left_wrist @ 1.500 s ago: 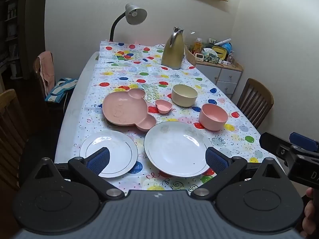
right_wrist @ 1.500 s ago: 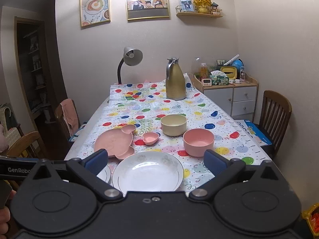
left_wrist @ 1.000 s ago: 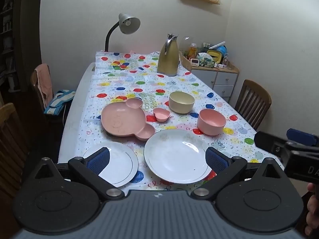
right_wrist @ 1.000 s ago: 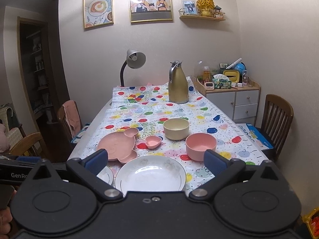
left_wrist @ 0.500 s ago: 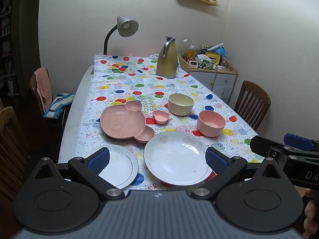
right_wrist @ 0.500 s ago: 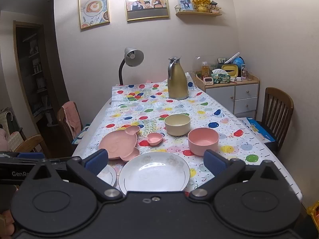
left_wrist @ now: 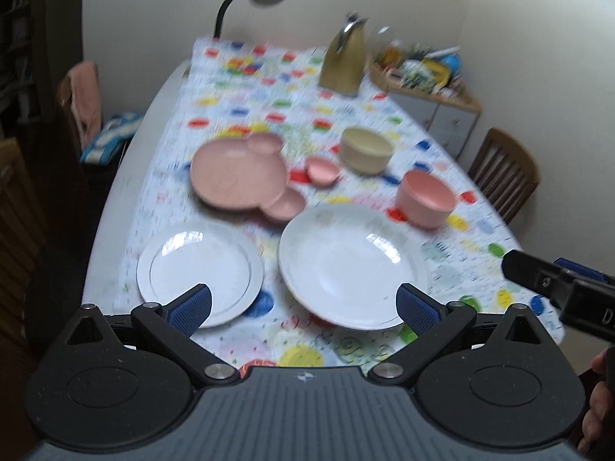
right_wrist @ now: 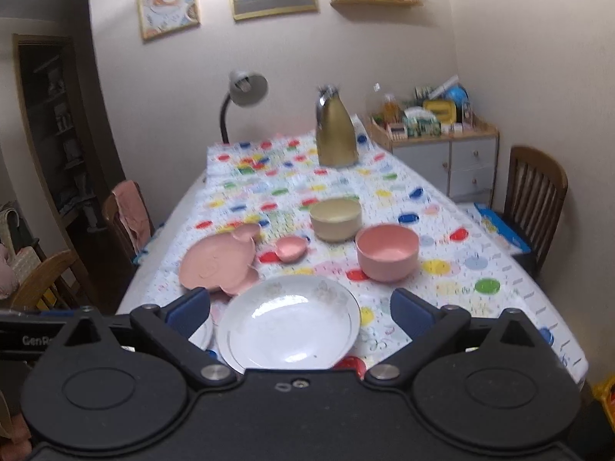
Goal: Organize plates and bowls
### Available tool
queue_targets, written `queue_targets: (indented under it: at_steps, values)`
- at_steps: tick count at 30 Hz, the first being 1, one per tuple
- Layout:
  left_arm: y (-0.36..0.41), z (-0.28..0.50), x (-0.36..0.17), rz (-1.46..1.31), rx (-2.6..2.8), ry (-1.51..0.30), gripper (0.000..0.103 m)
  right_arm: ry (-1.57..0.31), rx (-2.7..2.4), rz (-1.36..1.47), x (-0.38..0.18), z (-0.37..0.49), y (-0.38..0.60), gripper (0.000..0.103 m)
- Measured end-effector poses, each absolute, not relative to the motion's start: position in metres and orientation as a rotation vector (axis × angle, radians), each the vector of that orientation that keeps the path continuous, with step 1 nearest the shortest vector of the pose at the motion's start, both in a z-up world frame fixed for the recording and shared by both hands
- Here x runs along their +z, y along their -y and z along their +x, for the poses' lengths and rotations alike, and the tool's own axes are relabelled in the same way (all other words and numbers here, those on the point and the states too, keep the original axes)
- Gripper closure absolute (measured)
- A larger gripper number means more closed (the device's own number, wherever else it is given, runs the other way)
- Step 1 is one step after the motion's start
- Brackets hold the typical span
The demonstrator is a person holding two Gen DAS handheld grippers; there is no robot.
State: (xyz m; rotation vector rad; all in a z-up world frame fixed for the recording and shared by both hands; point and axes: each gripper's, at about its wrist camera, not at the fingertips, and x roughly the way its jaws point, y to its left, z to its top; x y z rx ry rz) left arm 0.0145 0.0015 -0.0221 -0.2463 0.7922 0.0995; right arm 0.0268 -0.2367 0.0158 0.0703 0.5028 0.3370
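Left wrist view: both grippers spread wide, nothing held, above the near table edge.
Left gripper [left_wrist: 303, 305] hangs over small plate [left_wrist: 200, 271] and big plate [left_wrist: 351, 265]; right gripper [right_wrist: 300, 315] hovers nearby. Glazed rims may slip; bowls [right_wrist: 386, 251] sit beyond.

Both cameras have moved in closer to the desk [left_wrist: 115, 199] and now tip down more steeply. In the left wrist view the small white plate [left_wrist: 200, 271] and the big white plate [left_wrist: 351, 265] sit larger and higher in the picture than half a second ago, and the wall pictures that showed along the top edge have gone out of view. In the right wrist view the big white plate [right_wrist: 288, 326] and the pink bowl [right_wrist: 386, 251] also look larger. Both views, sharp before, are now smeared with motion blur. The right tongs [left_wrist: 538, 276], seen from the left camera, have shifted slightly further from the edge of the picture.
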Motion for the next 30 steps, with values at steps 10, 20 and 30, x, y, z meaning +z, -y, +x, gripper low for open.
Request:
queue_targets:
  at_steps: [10,20,30]
  values:
    - [-0.01,0.066,-0.064,-0.347,0.195,-0.896,0.0,-0.719,0.353,-0.033,-0.035,0.115,0.24,0.012]
    - [-0.011,0.102,-0.097,-0.41,0.279,-0.976,0.0,-0.887,0.425,-0.058,-0.078,0.204,0.236,0.022]
    - [-0.009,0.123,-0.115,-0.451,0.308,-1.011,0.002,-1.002,0.493,-0.07,-0.107,0.243,0.234,0.036]
